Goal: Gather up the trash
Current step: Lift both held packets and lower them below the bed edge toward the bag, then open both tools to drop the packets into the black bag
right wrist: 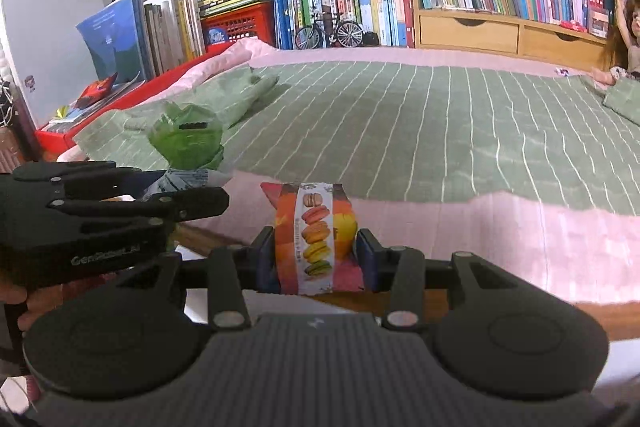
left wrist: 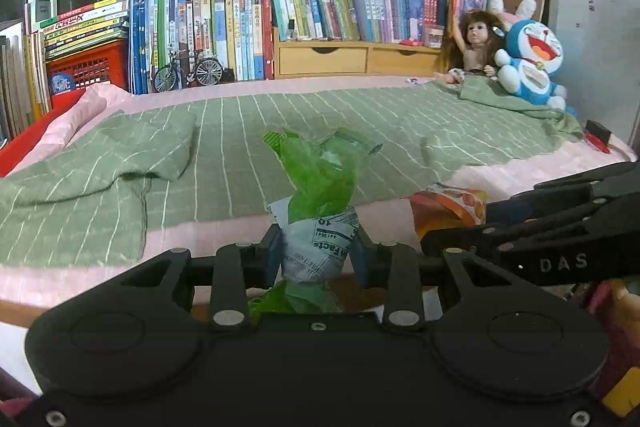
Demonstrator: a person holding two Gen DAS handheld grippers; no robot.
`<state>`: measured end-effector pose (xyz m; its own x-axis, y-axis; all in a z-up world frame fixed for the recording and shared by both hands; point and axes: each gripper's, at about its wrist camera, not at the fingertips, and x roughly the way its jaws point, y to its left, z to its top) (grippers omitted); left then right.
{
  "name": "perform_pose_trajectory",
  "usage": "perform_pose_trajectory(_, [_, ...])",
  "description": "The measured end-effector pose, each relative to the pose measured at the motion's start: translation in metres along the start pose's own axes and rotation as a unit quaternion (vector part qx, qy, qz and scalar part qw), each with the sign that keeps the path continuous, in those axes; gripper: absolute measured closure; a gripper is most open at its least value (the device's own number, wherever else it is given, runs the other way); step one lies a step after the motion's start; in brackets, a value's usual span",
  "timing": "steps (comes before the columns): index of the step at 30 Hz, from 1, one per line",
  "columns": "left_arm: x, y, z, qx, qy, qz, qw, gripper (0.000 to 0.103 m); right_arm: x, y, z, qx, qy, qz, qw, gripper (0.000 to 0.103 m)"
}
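Green crumpled wrapper [left wrist: 318,187] sits clenched in the left gripper [left wrist: 316,251], at the centre of the left view; the macaron packet [right wrist: 316,239] is grasped by the right gripper [right wrist: 316,257], low centre of the right view. Both hang near the edge of the bed [right wrist: 540,227]. I judge the thin film may slip out, because only a small part is pinched, and the two grippers, just beside each other, may collide.

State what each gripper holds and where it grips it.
The left gripper pinches a green wrapper at its crumpled white printed part. The right gripper clamps a macaron packet by its two side edges.
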<state>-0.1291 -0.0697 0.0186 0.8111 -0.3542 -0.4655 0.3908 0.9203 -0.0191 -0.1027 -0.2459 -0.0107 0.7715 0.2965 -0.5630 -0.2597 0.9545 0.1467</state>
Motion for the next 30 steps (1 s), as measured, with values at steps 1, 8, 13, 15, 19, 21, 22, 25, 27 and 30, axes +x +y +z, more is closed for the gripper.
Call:
perform_pose_trajectory(1, [-0.005,-0.001,-0.004,0.001,-0.006,-0.004,1.0000,0.070,-0.001,0.000,-0.003,0.003,0.002,0.002,1.000,0.055])
perform_pose_trajectory(8, [-0.021,-0.008,-0.031,0.026,0.007,-0.026,0.9993,0.070,-0.008,-0.003,-0.024,0.016,0.023,-0.004,1.000,0.055])
perform_pose_trajectory(13, [-0.017,-0.011,-0.055,0.041,0.053,-0.034,0.9972,0.070,-0.003,-0.009,-0.041,0.031,0.058,-0.005,0.998,0.055])
perform_pose_trajectory(15, [-0.011,-0.013,-0.065,0.048,0.080,-0.039,0.9949,0.070,0.000,-0.010,-0.047,0.032,0.074,-0.006,0.997,0.054])
perform_pose_trajectory(19, [0.011,-0.013,-0.083,0.043,0.139,-0.027,0.9890,0.070,0.008,-0.008,-0.061,0.019,0.103,-0.014,0.994,0.054])
perform_pose_trajectory(21, [0.026,-0.011,-0.093,0.030,0.170,-0.020,0.9848,0.070,0.017,-0.008,-0.068,0.012,0.120,-0.015,0.993,0.054])
perform_pose_trajectory(22, [0.033,-0.010,-0.098,0.027,0.182,-0.018,0.9828,0.070,0.022,-0.008,-0.071,0.013,0.130,-0.016,0.991,0.054])
perform_pose_trajectory(25, [0.051,-0.009,-0.111,0.020,0.211,-0.006,0.9773,0.070,0.037,-0.008,-0.078,0.015,0.152,-0.018,0.988,0.054])
perform_pose_trajectory(27, [0.059,-0.009,-0.118,0.018,0.227,-0.007,0.9738,0.070,0.045,-0.008,-0.082,0.019,0.166,-0.017,0.986,0.053])
perform_pose_trajectory(30, [0.070,-0.007,-0.127,0.011,0.250,-0.005,0.9680,0.070,0.055,-0.008,-0.089,0.022,0.181,-0.019,0.983,0.053])
